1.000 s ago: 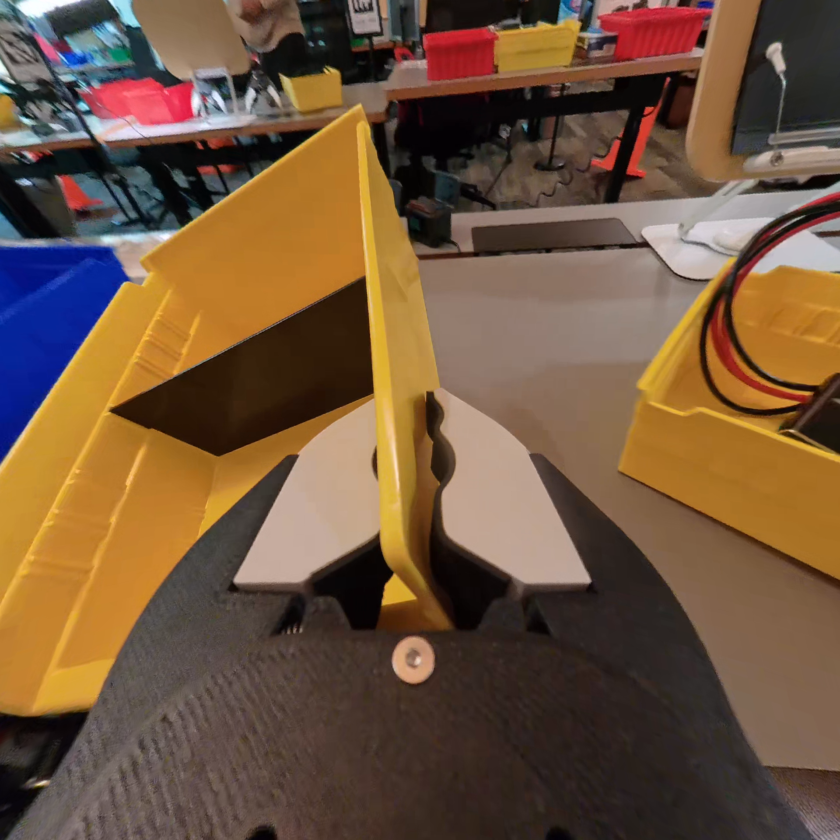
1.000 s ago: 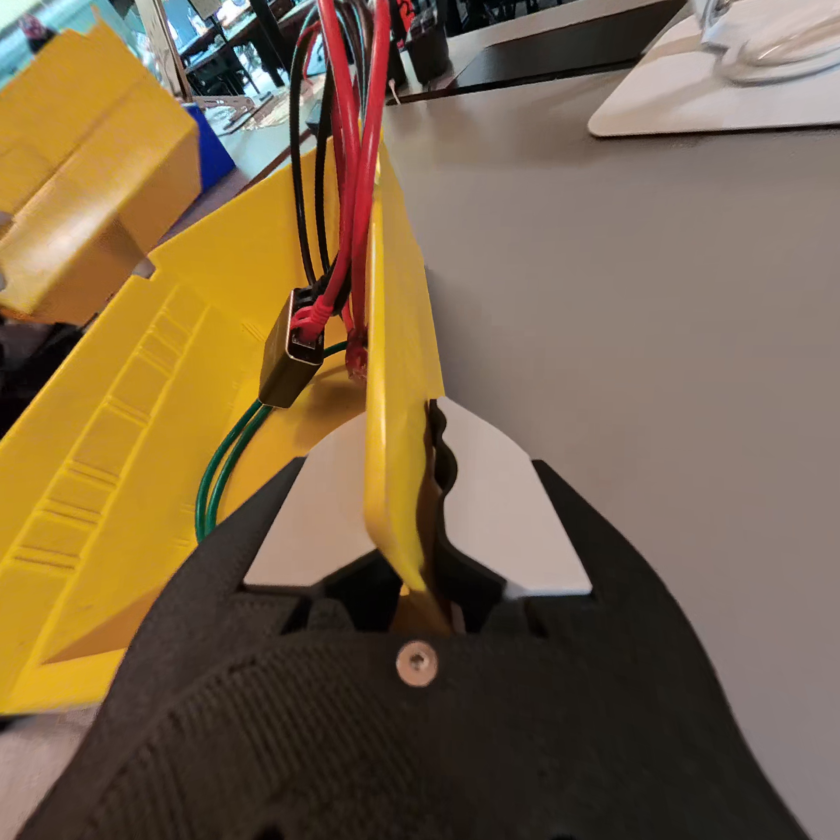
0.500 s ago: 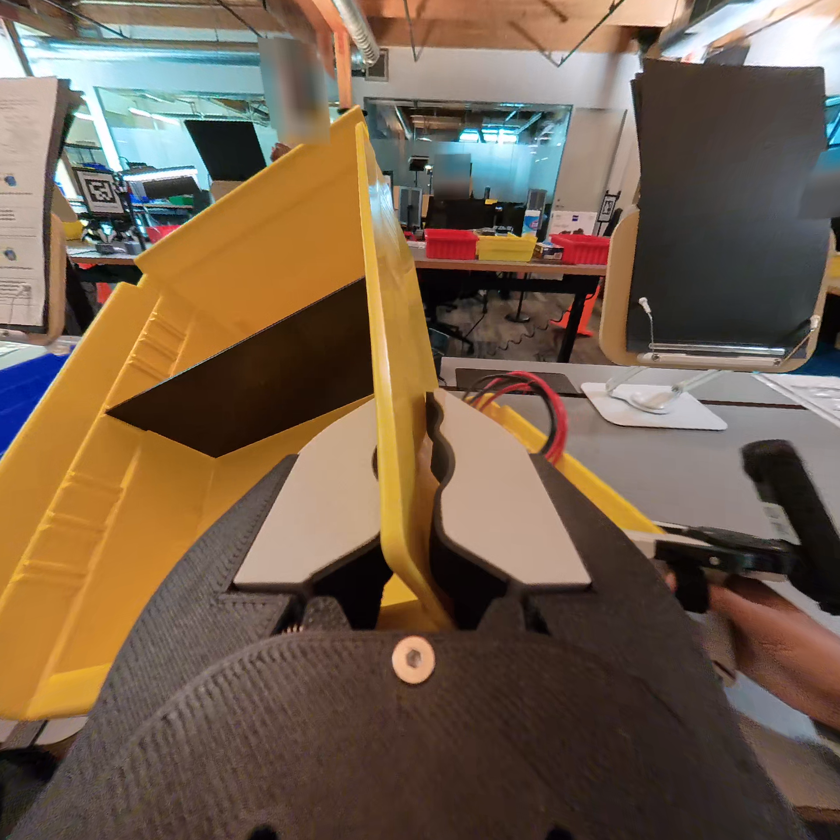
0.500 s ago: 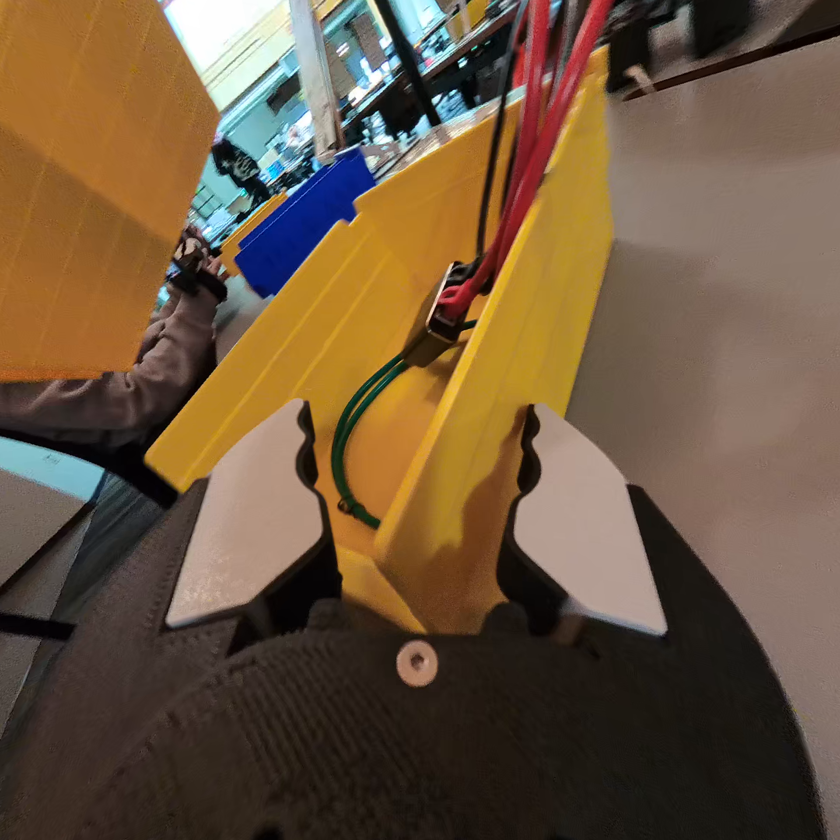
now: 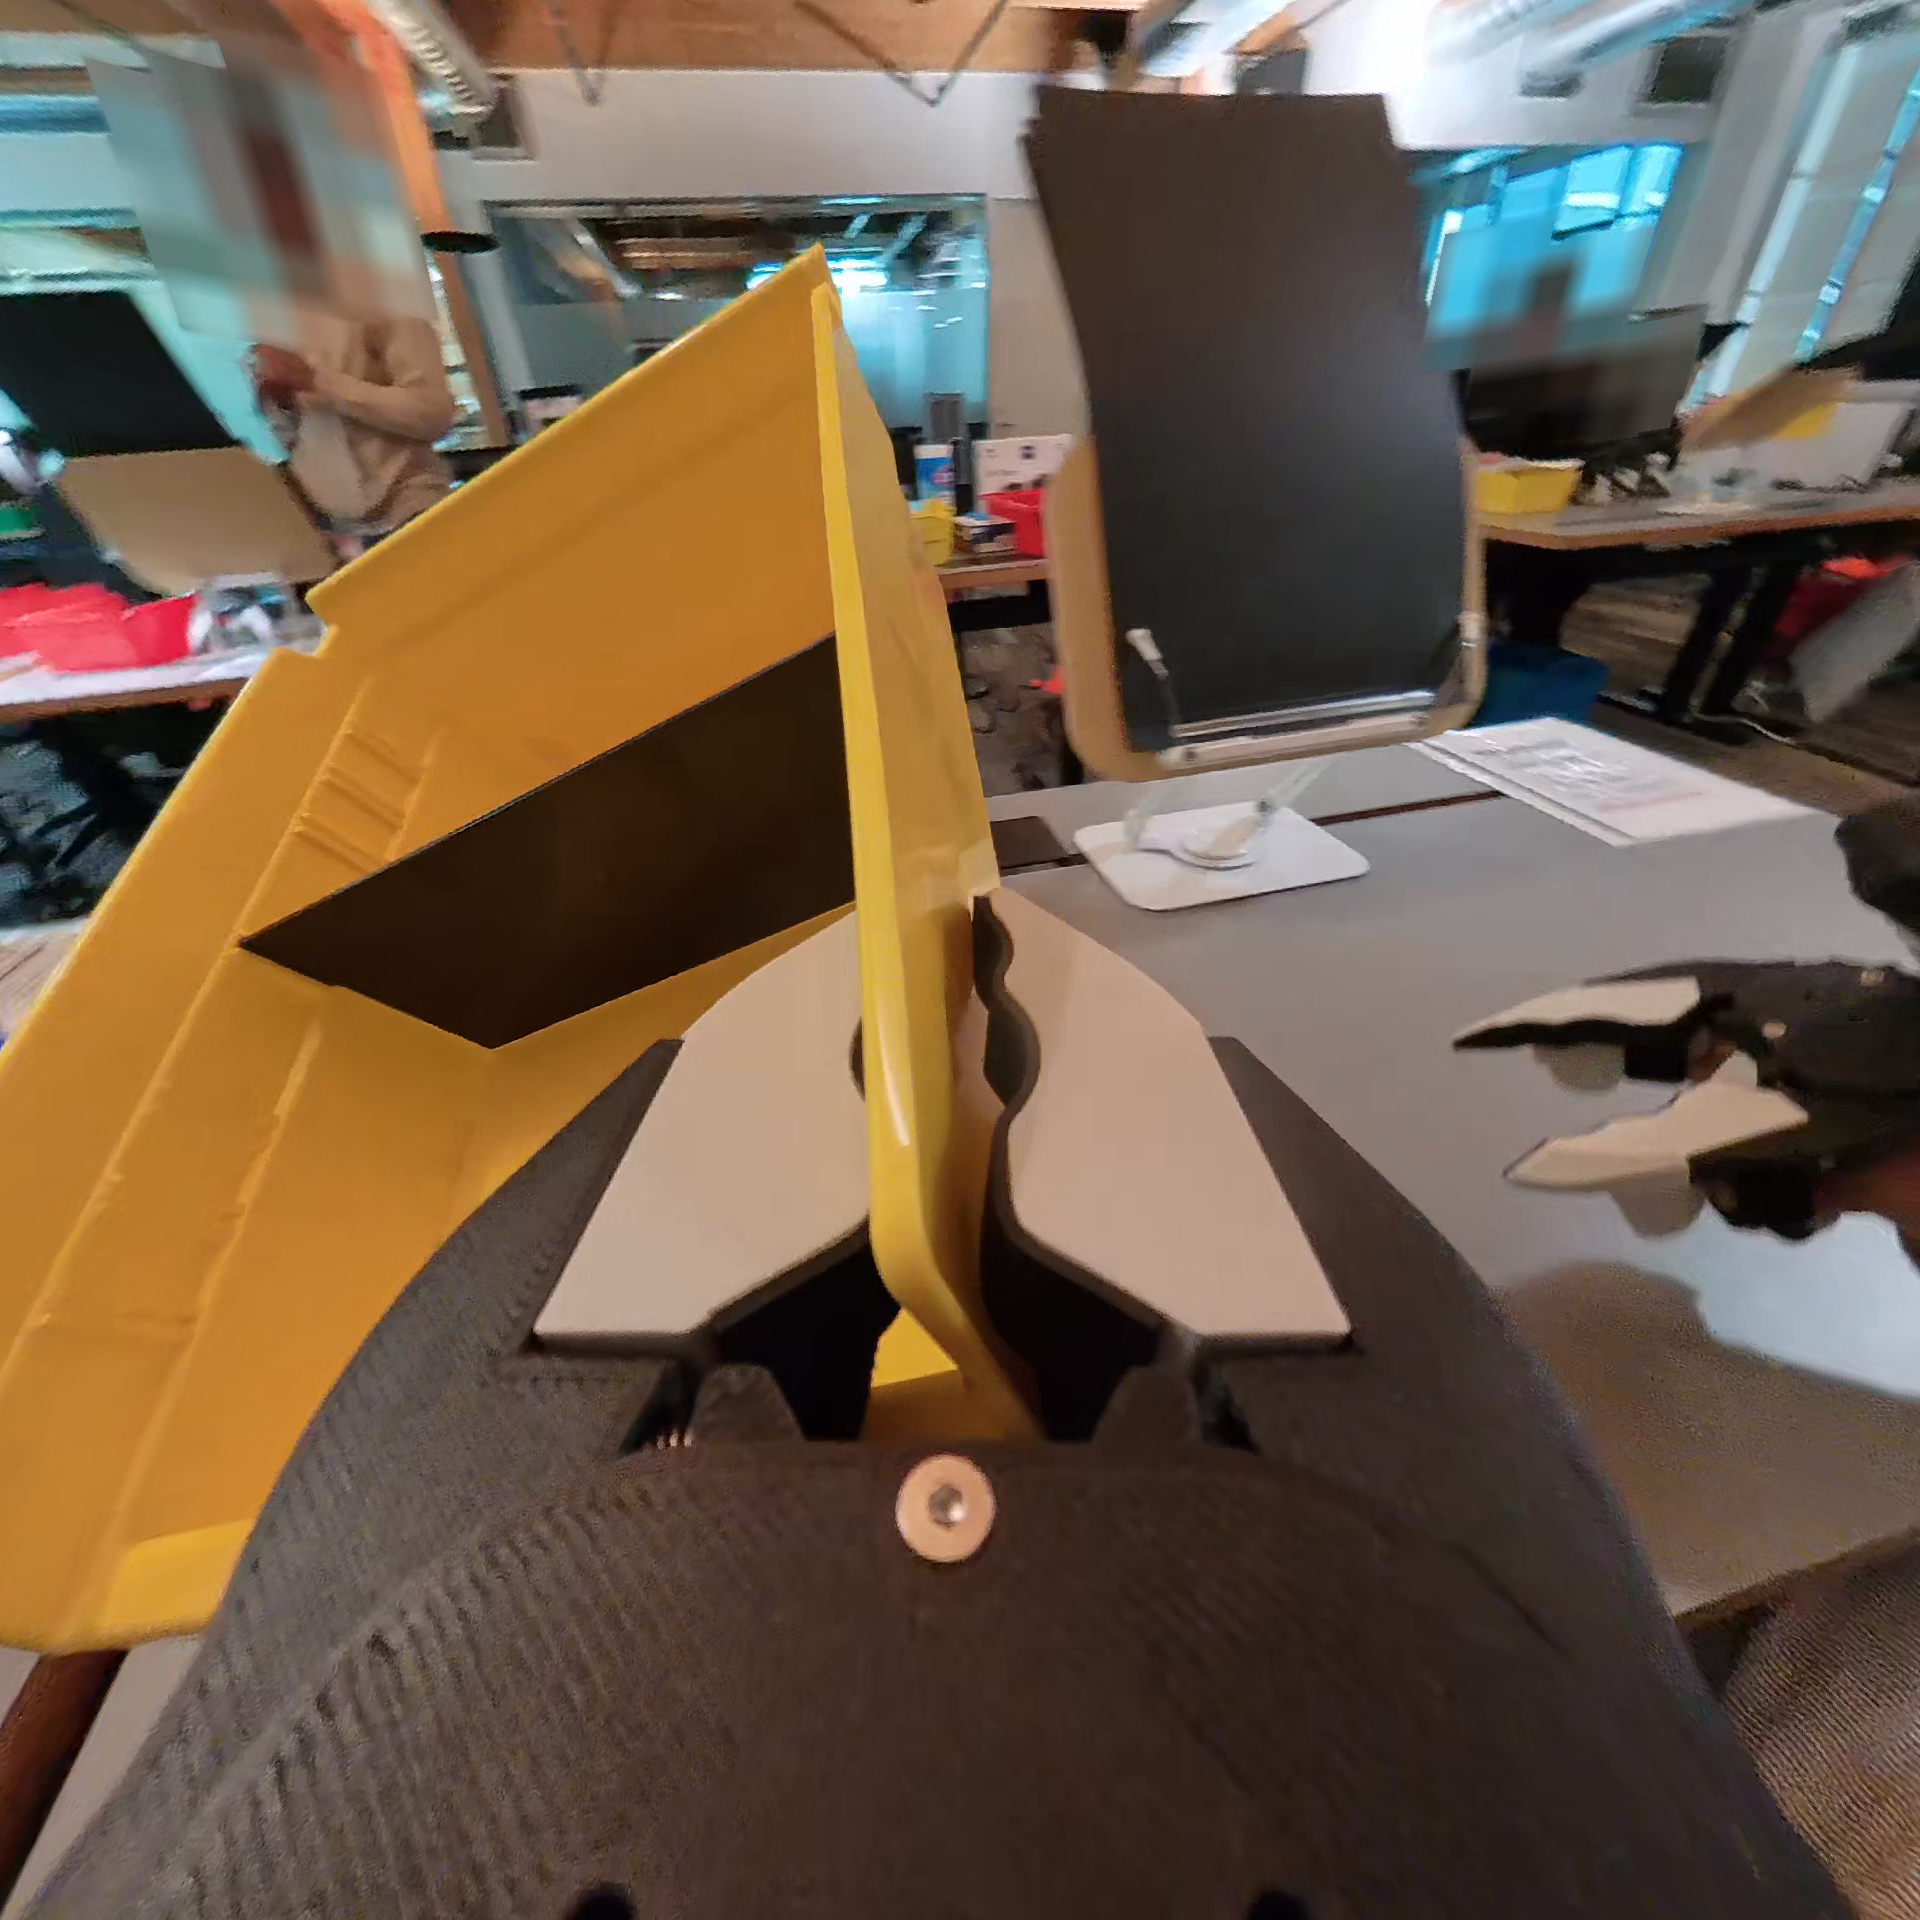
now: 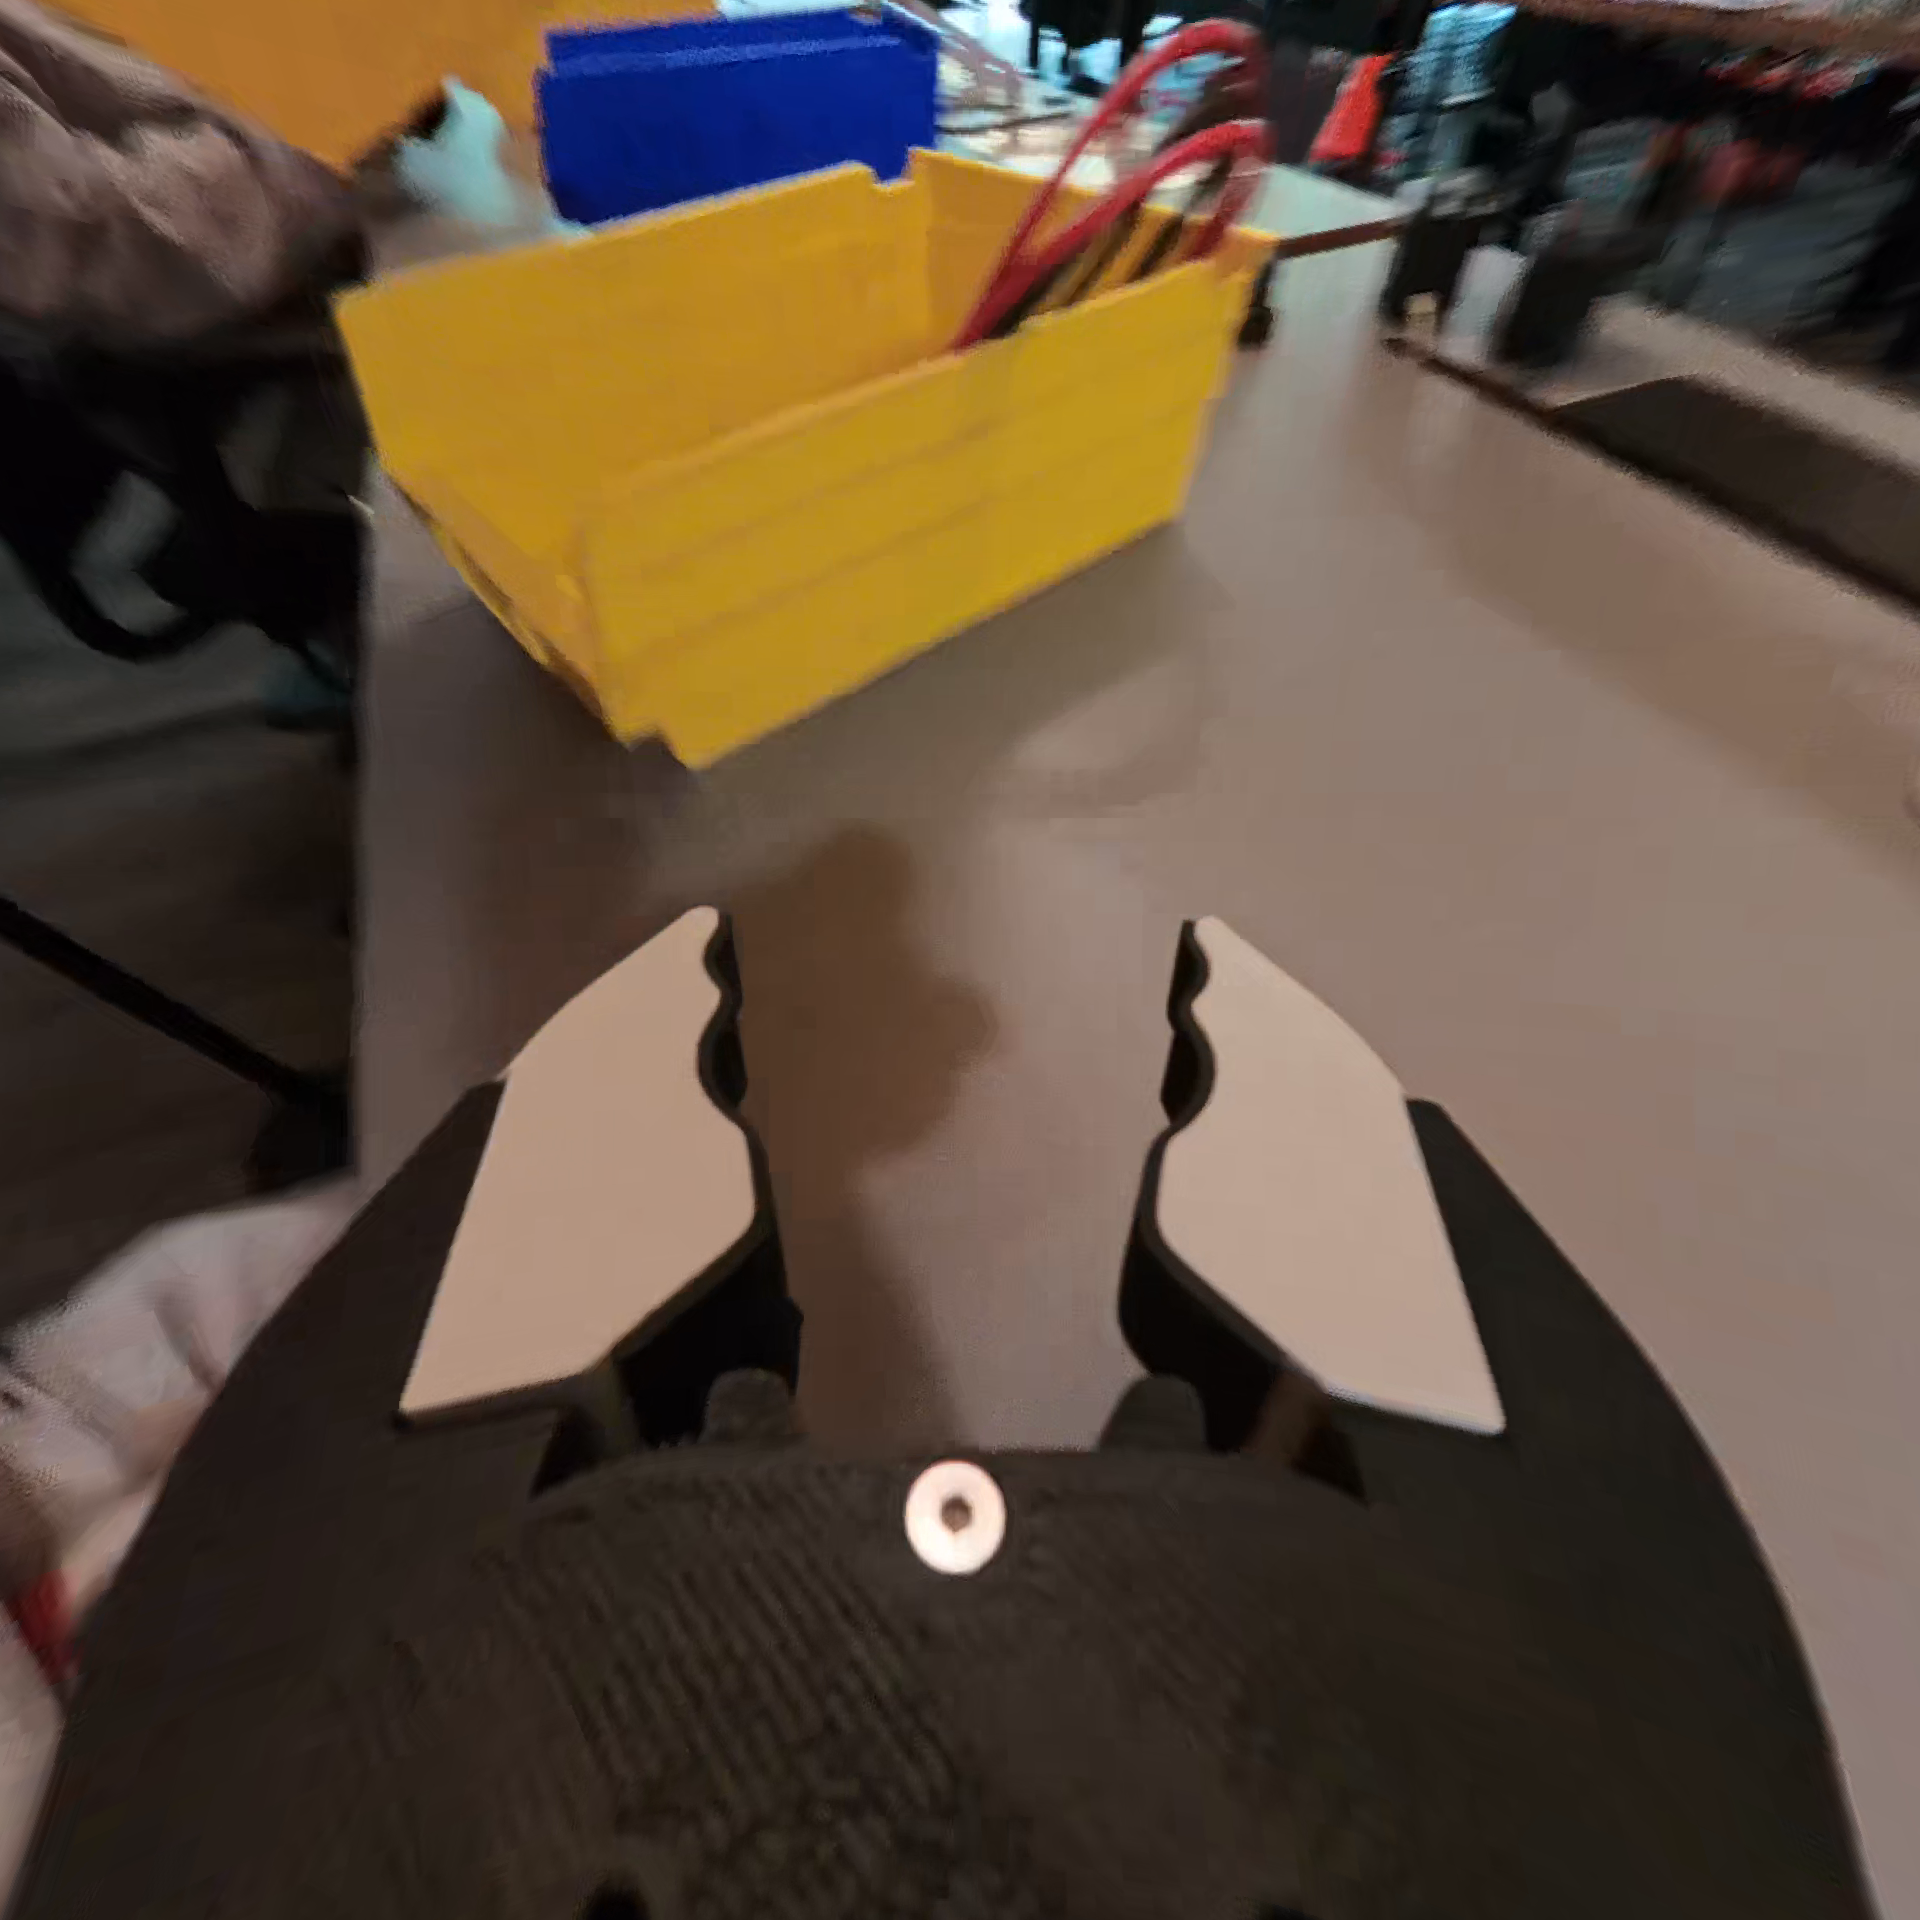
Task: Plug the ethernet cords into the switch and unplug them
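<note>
Two tools: left tool clamped on a yellow bin, right tool agape, cords blurred.

Ahead of your right gripper, jaws apart, bare grey tabletop lies open up to the yellow plastic bin holding red and black cords, which blocks the way further on; a blue plastic bin stands behind it. Your left gripper is filled by the side wall of a lifted yellow plastic bin with a black divider. To its right, open tabletop reaches a dark screen on a white stand.
</note>
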Demonstrator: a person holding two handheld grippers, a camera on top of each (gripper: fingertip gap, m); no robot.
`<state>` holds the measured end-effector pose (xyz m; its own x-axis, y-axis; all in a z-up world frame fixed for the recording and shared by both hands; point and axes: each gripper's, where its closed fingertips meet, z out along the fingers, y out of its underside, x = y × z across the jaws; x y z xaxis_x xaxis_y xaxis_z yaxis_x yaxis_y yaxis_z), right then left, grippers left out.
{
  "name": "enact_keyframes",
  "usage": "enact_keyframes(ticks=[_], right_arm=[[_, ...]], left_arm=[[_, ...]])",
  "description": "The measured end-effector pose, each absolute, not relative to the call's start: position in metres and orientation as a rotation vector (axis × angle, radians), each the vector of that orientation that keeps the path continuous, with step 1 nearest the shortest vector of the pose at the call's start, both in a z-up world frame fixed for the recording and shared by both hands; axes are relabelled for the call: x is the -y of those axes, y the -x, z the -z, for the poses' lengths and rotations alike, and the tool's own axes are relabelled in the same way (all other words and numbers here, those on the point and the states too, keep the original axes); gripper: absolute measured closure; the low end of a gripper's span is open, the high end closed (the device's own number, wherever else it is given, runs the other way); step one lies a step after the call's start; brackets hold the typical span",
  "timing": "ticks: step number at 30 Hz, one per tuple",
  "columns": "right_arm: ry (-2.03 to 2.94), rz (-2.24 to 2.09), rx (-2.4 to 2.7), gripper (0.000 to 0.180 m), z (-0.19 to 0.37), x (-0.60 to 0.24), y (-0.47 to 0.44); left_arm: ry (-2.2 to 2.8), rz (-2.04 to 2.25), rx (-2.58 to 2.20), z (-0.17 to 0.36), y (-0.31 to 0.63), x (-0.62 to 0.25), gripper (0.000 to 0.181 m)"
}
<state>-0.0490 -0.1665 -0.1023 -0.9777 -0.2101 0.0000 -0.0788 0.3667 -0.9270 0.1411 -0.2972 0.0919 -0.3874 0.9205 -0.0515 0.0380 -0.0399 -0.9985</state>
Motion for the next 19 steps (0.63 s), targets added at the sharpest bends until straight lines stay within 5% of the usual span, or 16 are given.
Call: enact_keyframes(ticks=[12,19], right_arm=[[-0.480,2.166,-2.676,0.115,0.075,-0.112,0.216],[-0.766,2.229,-2.461,0.132,0.062,-0.162,0.239]], left_arm=[[1.499,-1.143,1.079,-0.050,0.046,0.068,0.171],[1.700,-0.929,1.015,0.036,0.144,-0.040,0.171]])
